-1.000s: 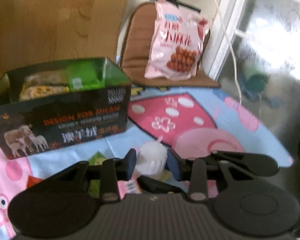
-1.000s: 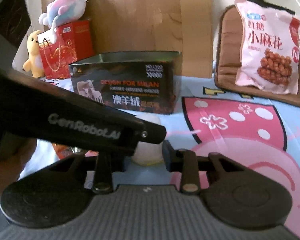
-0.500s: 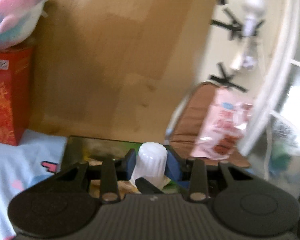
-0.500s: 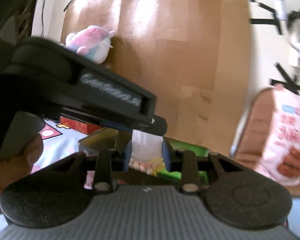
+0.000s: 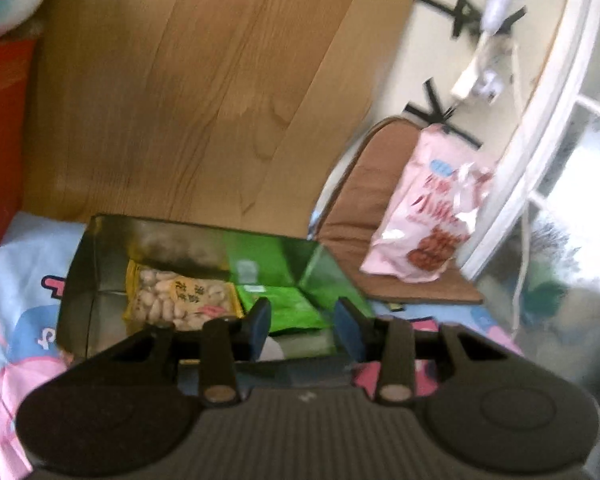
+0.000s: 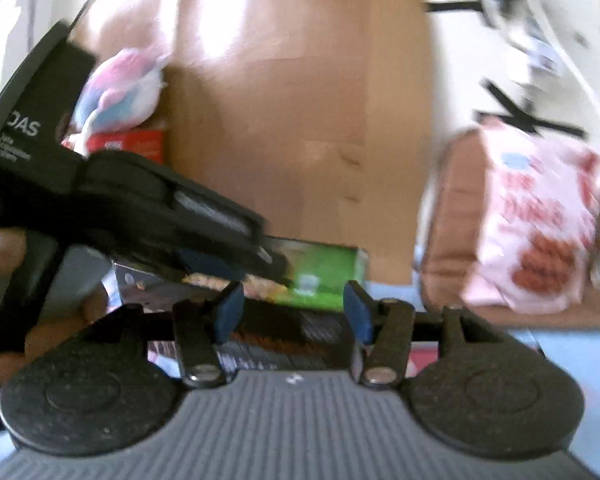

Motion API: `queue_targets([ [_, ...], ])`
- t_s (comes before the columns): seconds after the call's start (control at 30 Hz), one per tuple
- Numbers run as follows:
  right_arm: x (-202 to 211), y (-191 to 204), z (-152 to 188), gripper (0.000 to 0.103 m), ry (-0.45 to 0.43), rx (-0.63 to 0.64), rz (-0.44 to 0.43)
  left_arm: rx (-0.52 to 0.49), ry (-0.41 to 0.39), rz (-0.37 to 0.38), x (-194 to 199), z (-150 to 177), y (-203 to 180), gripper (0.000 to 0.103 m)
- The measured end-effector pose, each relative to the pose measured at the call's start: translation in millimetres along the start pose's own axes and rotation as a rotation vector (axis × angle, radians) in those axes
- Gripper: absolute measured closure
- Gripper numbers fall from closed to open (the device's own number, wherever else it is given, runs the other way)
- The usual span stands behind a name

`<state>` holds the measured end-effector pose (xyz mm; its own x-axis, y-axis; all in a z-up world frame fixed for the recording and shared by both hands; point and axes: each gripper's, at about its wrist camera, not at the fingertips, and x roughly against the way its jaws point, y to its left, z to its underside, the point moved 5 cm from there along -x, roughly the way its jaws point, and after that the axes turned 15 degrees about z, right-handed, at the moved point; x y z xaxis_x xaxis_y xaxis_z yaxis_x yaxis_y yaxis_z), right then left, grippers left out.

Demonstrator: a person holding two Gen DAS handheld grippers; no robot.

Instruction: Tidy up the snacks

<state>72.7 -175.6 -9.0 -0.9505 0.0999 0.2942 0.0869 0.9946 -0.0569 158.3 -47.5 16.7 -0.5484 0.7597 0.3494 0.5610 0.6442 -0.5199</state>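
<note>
Left wrist view: left gripper (image 5: 298,326) hangs over the near edge of the dark box (image 5: 78,280), fingers slightly parted, nothing pinched between them; a pale white shape (image 5: 271,349) shows just below the gap, blurred, identity unclear. Box holds a peanut pack (image 5: 180,298) at left and a green pack (image 5: 288,308) at right, directly ahead of the fingers. Pink snack bag (image 5: 424,216) leans on a brown cushion (image 5: 352,208), far right, well apart. Right wrist view: right gripper (image 6: 292,308), fingers opening, gap empty. Pink bag is right of both; right gripper judged nearer for it.
</note>
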Motion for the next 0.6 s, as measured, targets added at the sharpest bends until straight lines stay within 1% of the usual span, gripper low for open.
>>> queue_targets([
  [0.1, 25.3, -20.3, 21.6, 0.045, 0.054, -0.042, -0.051, 0.011, -0.016, 0.033, 21.1, 8.7, -8.3, 0.067],
  [0.17, 30.0, -26.4, 35.2, 0.045, 0.107, -0.058, -0.085, 0.011, -0.002, 0.046, 30.5, 19.2, -11.6, 0.067],
  [0.23, 37.4, -28.8, 50.8, 0.045, 0.187, -0.084, -0.158, 0.012, 0.024, 0.050, 39.3, 33.9, -14.3, 0.067],
  [0.33, 50.2, -15.8, 66.9, 0.043, 0.283, -0.078, -0.266, 0.018, 0.077, 0.060, 41.9, 56.0, -17.1, 0.067],
  [0.4, 60.9, -0.8, 74.3, 0.040, 0.292, -0.018, -0.299, 0.014, 0.109, 0.061, 37.0, 66.0, -19.7, 0.067],
  [0.47, 61.1, 14.7, 81.0, 0.039, 0.292, 0.095, -0.277, 0.016, 0.129, 0.058, 32.1, 71.0, -20.6, 0.067],
  [0.5, 63.5, 18.3, 81.4, 0.041, 0.265, 0.150, -0.245, 0.019, 0.136, 0.063, 31.1, 71.8, -21.5, 0.067],
  [0.53, 64.2, 19.3, 80.8, 0.040, 0.240, 0.212, -0.200, 0.017, 0.138, 0.067, 32.2, 72.8, -22.0, 0.067],
  [0.57, 64.1, 15.6, 80.0, 0.040, 0.216, 0.245, -0.144, 0.013, 0.137, 0.066, 32.4, 72.4, -22.2, 0.067],
  [0.6, 63.5, 7.3, 78.9, 0.040, 0.193, 0.264, -0.070, 0.011, 0.135, 0.063, 32.4, 71.0, -22.1, 0.067],
])
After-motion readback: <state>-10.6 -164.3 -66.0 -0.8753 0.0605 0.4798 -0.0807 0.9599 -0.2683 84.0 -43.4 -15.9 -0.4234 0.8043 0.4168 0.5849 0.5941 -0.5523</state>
